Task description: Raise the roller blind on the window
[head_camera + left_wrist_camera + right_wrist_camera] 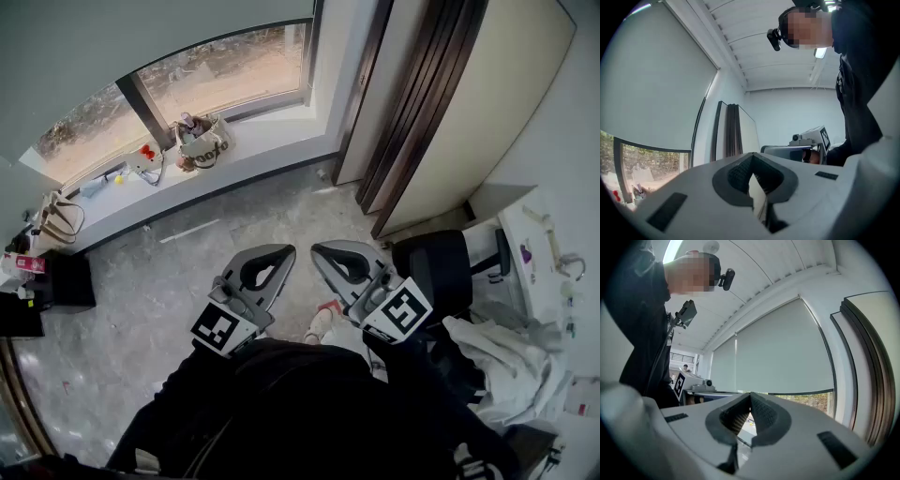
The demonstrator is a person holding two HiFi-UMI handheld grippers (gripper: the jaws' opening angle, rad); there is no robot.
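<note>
While both claws were held level in front of the person's body, the roller blind (103,42) lay ahead of them and higher up, well apart across the floor (169,281). It was drawn most of the way down the window (234,66). Its bottom edge, the long axis, ran sideways, and a strip of glass showed beneath it. The left claw (287,251) seemed slightly the nearer, since the window sat off to that side. Both it and the right claw (317,249) were closed and gripped nothing. No pull cord could be made out. Counted: two claws, one blind, two panes split by one dark mullion (141,103), and one white bag (202,141) on the sill (272,131).
</note>
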